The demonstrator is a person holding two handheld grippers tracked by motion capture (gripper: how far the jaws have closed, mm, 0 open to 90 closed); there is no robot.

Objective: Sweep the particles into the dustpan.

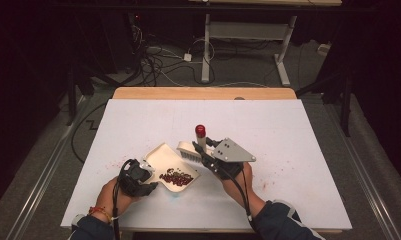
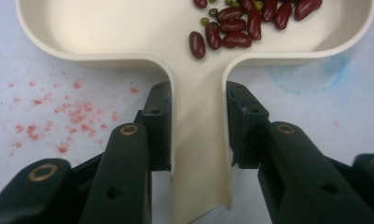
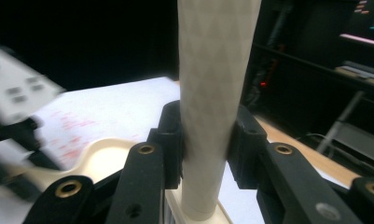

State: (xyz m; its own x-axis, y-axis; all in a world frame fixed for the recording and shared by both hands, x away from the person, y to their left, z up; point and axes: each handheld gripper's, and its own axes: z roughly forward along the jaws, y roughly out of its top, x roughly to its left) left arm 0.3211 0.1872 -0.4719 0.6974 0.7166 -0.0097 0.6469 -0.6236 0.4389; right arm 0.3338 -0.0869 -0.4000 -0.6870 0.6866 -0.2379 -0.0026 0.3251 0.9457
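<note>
The left gripper (image 2: 196,126) has its jaws pinched on the narrow handle of the cream dustpan (image 1: 169,165), one jaw on each side wall, which keeps the pan lying flat on the white tabletop (image 1: 288,130) and stops it sliding when the brush pushes toward it; the red beans (image 1: 176,177) lie heaped inside the pan near its open lip, with a few small green ones (image 2: 205,21) among them; the right gripper (image 3: 205,140) clamps the pale, patterned handle of the brush (image 1: 190,149), jaws pressed against both sides, the handle standing up with its red cap (image 1: 200,130) on top so the bristles face down just beside the pan's far edge; reddish smudges (image 2: 58,116) mark the tabletop near the pan, likely left by beans
</note>
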